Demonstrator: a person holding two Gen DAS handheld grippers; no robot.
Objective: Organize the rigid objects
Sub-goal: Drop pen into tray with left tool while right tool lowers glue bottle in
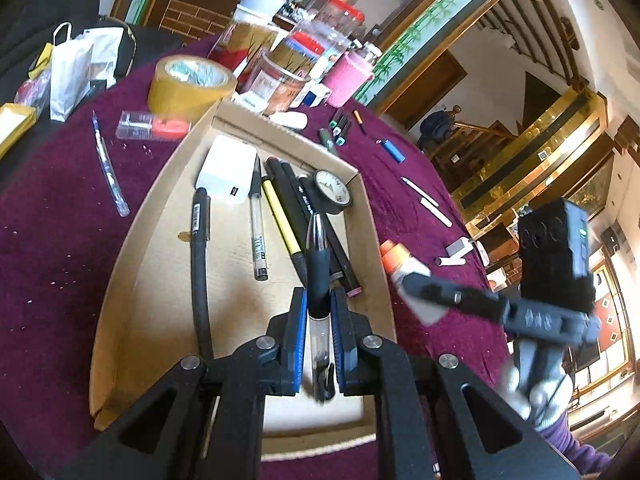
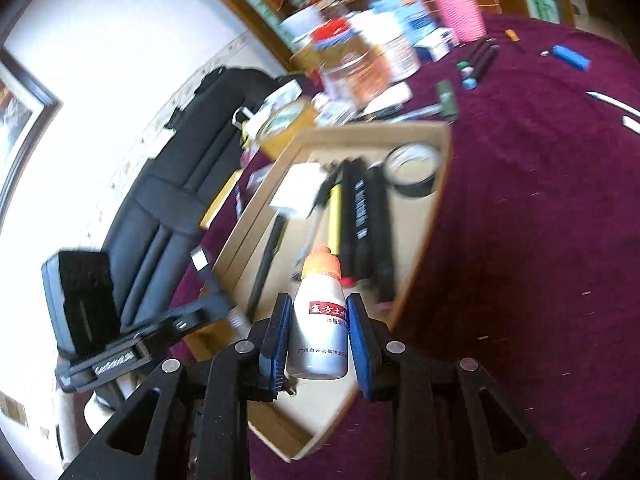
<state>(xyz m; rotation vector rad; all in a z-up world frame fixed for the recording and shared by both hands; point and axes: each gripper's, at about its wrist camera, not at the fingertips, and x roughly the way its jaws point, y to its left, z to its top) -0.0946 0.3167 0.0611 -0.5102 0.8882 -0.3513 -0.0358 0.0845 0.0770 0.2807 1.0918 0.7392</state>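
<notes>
A shallow cardboard tray on the purple tablecloth holds several pens, a white block and a black tape roll. My left gripper is shut on a clear pen with a black grip, held above the tray. My right gripper is shut on a small white bottle with an orange cap, held over the tray's near right corner. The bottle and right gripper also show in the left wrist view, to the right of the tray.
Loose pens, a blue lighter, markers, a clear pen and a red-capped tube lie on the cloth. A brown tape roll, jars and a pink cup crowd the far edge. A black bag hangs left.
</notes>
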